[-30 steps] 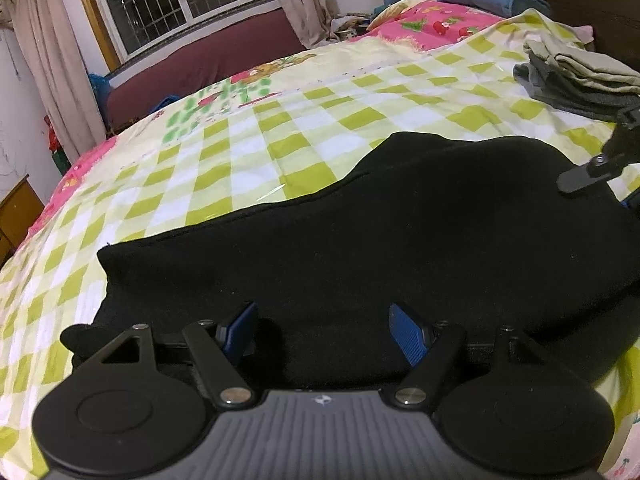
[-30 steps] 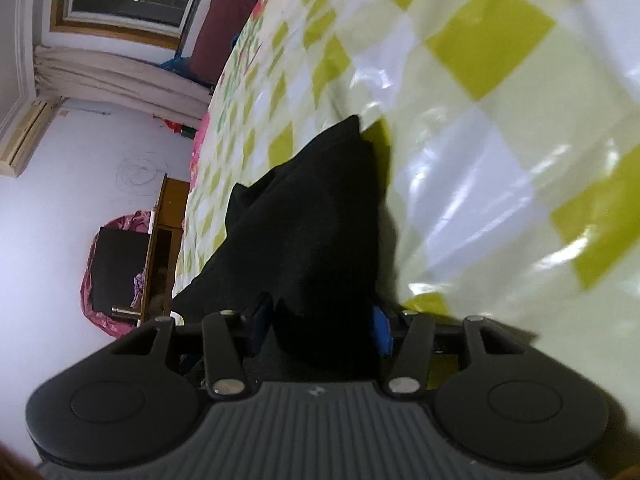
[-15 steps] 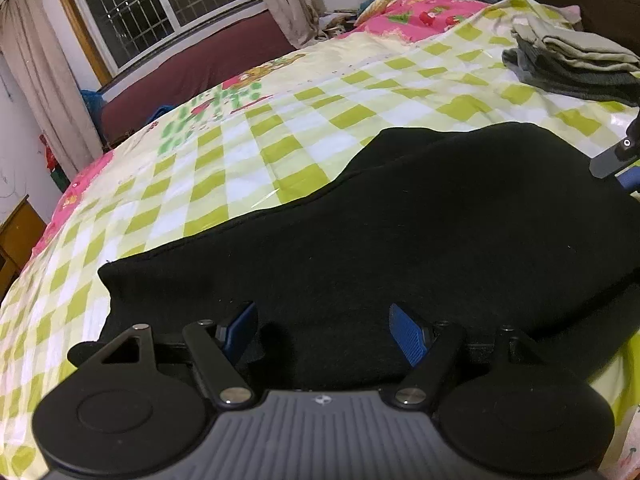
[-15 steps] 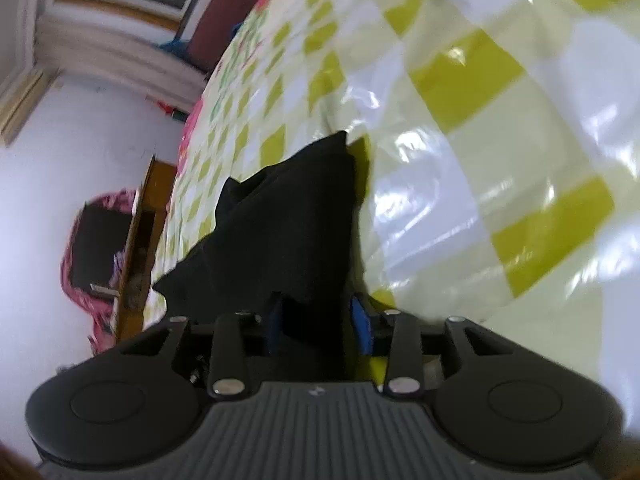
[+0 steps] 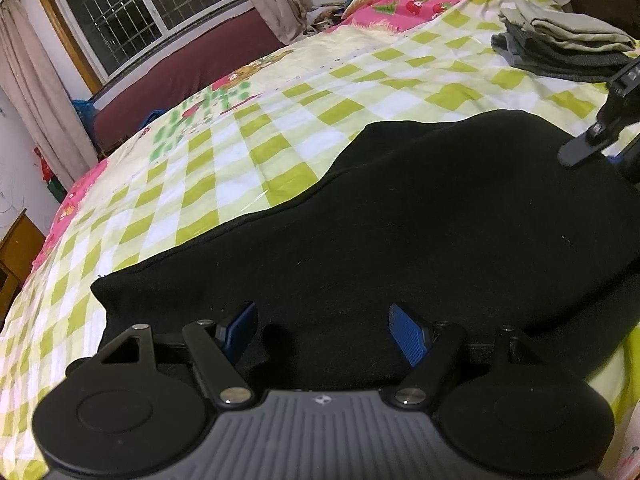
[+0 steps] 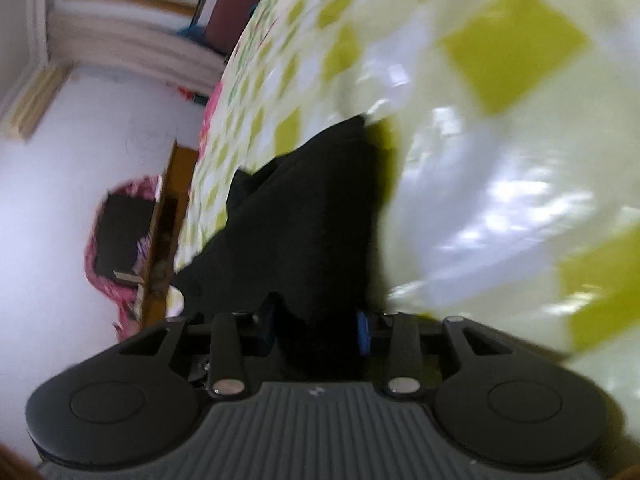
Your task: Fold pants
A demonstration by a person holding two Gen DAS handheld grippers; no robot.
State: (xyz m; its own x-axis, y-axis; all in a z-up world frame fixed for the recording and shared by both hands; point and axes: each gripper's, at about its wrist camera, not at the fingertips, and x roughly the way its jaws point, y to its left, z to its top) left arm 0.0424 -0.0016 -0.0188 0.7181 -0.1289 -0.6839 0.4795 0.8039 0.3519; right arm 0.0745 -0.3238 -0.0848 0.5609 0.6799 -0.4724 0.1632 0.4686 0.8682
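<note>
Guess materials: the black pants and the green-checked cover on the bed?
Black pants: looks like soft matte knit or fleece; it gives no shine and a little lint shows on the nap. Exact fibre unclear. Green-and-white checked bed cover: smooth with a glossy finish; bright glare patches show in the right wrist view, so possibly satin-like or plastic-coated fabric.

Far left: bare checked sheet (image 5: 248,128), open room.
Far right: folded clothes (image 5: 560,48) block.
Right of pants (image 5: 400,220): sheet seemingly clear, view blurred.
</note>
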